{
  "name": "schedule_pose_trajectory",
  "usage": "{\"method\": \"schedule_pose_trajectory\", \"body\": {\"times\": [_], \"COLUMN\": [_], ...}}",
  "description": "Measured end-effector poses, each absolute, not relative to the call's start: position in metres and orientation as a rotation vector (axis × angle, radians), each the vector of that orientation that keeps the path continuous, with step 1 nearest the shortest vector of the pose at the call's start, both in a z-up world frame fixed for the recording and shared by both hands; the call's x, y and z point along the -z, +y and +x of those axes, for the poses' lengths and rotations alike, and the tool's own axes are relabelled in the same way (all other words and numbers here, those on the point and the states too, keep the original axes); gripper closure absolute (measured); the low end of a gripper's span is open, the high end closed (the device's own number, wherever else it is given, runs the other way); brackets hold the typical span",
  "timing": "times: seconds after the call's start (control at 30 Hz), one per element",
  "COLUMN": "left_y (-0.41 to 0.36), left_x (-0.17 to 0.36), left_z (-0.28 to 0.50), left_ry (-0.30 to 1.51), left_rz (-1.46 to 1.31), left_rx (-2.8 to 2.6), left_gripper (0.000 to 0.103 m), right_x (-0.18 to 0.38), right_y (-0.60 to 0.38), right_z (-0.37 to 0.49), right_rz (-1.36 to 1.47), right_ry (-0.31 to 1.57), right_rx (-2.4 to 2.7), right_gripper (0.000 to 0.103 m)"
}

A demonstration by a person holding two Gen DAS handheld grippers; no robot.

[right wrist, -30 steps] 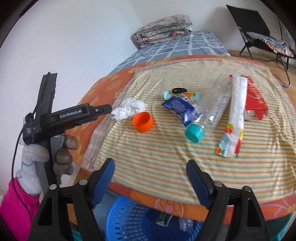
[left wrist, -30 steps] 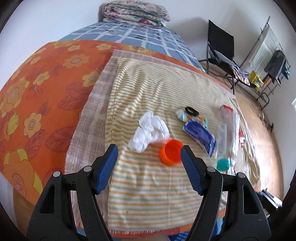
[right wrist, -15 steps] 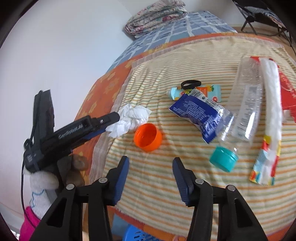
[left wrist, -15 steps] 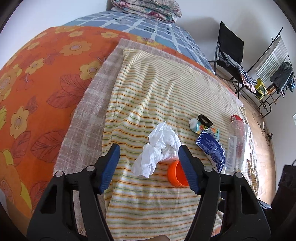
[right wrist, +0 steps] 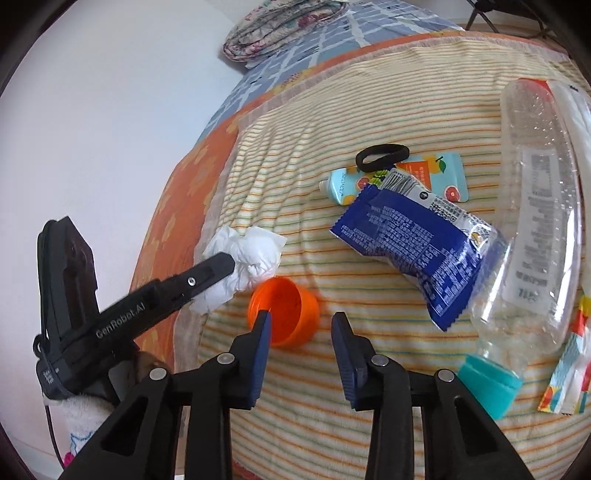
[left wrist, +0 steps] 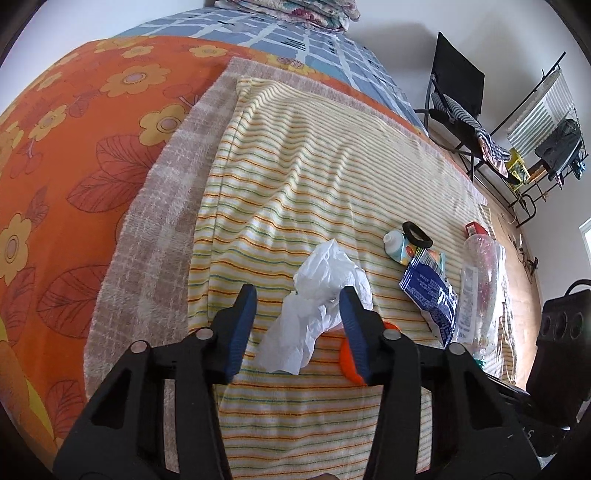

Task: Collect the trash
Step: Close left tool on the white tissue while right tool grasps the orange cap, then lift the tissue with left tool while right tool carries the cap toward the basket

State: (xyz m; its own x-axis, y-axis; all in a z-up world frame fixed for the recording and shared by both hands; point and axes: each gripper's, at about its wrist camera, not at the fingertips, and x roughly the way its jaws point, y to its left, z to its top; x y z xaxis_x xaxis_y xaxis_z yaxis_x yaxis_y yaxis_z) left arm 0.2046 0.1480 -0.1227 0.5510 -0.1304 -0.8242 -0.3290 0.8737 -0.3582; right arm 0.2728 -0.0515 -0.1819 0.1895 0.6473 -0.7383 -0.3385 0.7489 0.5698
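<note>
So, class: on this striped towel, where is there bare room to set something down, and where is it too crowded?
Free: the far half of the striped towel, beyond the crumpled tissue and black hair band; also the near strip below the orange cup. Crowded: the right side, where blue wrapper, tube and clear bottle overlap.

Bedroom at home: bed [left wrist: 92, 155] w/ flower sheet, folded blanket [left wrist: 295, 9] top centre, clothes rack [left wrist: 543, 122] upper right.

The bed [left wrist: 74, 155] is covered by a striped towel [left wrist: 295, 170]; tissue [left wrist: 321, 295], cup [right wrist: 284, 310], wrapper [right wrist: 413, 240], bottle [right wrist: 535, 206] are laid on it.
</note>
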Motion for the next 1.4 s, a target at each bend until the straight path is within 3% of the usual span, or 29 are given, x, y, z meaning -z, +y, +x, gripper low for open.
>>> {"method": "schedule_pose_trajectory", "body": {"times": [0.17,0.3,0.5,0.8,0.87,0.93,1.0,1.07,1.13,1.2,1.3,1.4], "left_y": [0.146,0.144,0.144,0.144,0.144,0.144,0.144,0.144,0.145,0.145,0.146,0.147], "left_x": [0.128,0.126,0.121,0.111,0.110,0.107,0.105,0.105,0.105,0.105,0.104,0.102], "left_z": [0.208,0.208,0.205,0.194,0.192,0.190,0.189,0.189,0.189,0.189,0.187,0.185], "left_ry": [1.010,1.000,0.984,0.958,0.956,0.949,0.943,0.943,0.945,0.946,0.945,0.942], "left_rz": [-0.505,-0.498,-0.487,-0.470,-0.475,-0.476,-0.475,-0.473,-0.474,-0.475,-0.475,-0.470], "left_rx": [-0.112,-0.113,-0.121,-0.132,-0.134,-0.133,-0.132,-0.131,-0.132,-0.133,-0.134,-0.134], "left_gripper": [0.073,0.088,0.091,0.092,0.092,0.092,0.093,0.093,0.093,0.093,0.093,0.093], "right_x": [0.184,0.188,0.187,0.171,0.170,0.172,0.173,0.178,0.183,0.188,0.194,0.191], "right_y": [-0.041,-0.039,-0.037,-0.050,-0.050,-0.050,-0.047,-0.040,-0.034,-0.029,-0.027,-0.032], "right_z": [0.275,0.275,0.276,0.270,0.272,0.274,0.275,0.275,0.274,0.273,0.276,0.277], "right_rz": [0.254,0.234,0.214,0.197,0.201,0.221,0.224,0.203,0.185,0.165,0.153,0.172], "right_ry": [1.188,1.198,1.179,1.127,1.136,1.152,1.144,1.163,1.176,1.184,1.193,1.183], "right_rx": [-0.694,-0.678,-0.661,-0.683,-0.691,-0.689,-0.683,-0.690,-0.687,-0.678,-0.654,-0.659], "right_gripper": [0.071,0.081,0.097,0.100,0.094,0.057,0.054,0.056,0.070,0.074,0.091,0.095]}}
